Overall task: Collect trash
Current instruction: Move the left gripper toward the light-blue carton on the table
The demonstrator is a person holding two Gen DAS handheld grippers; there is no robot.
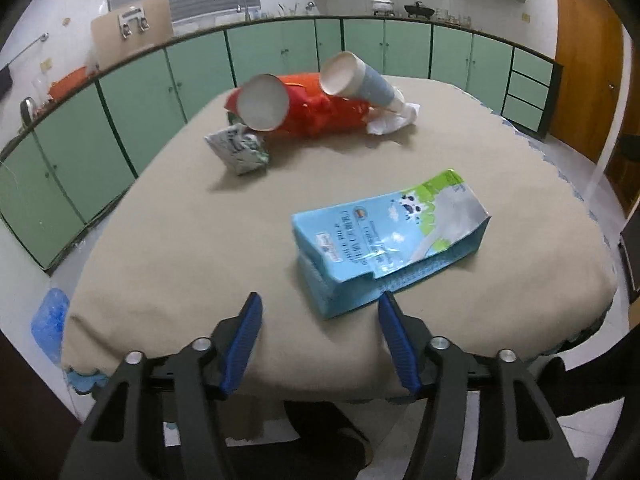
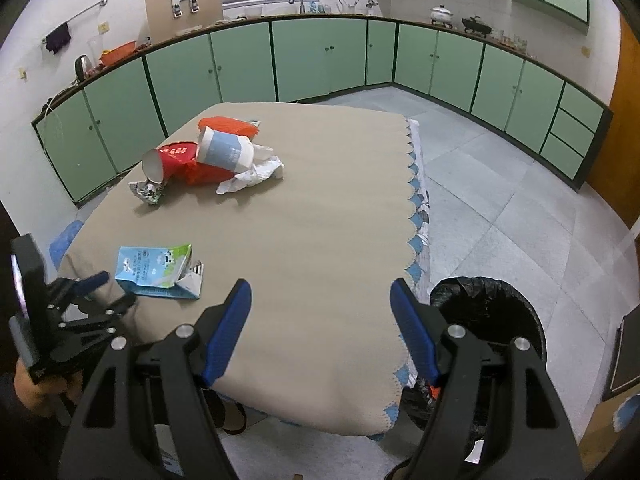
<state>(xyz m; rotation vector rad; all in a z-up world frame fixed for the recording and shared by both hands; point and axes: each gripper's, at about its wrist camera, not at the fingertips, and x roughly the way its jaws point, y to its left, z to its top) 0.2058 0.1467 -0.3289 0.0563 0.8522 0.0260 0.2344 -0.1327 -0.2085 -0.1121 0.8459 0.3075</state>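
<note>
A flattened blue milk carton (image 1: 390, 238) lies on the tan table (image 1: 200, 240) just ahead of my open, empty left gripper (image 1: 320, 300). Farther back lie a red paper cup (image 1: 266, 106), a blue paper cup (image 1: 358, 80), an orange-red bag (image 1: 328, 114), a crumpled white tissue (image 1: 394, 120) and a crushed silver-green wrapper (image 1: 238, 148). In the right wrist view my right gripper (image 2: 320, 288) is open and empty over the table's near edge (image 2: 320, 320). The carton (image 2: 156, 270) and the left gripper (image 2: 102, 292) show at its left, the pile (image 2: 208, 158) farther back.
A bin lined with a black bag (image 2: 488, 320) stands on the floor right of the table. Green cabinets (image 2: 320, 56) line the walls. The tiled floor (image 2: 500, 200) lies to the right. A blue bag (image 1: 50, 316) sits on the floor at the left.
</note>
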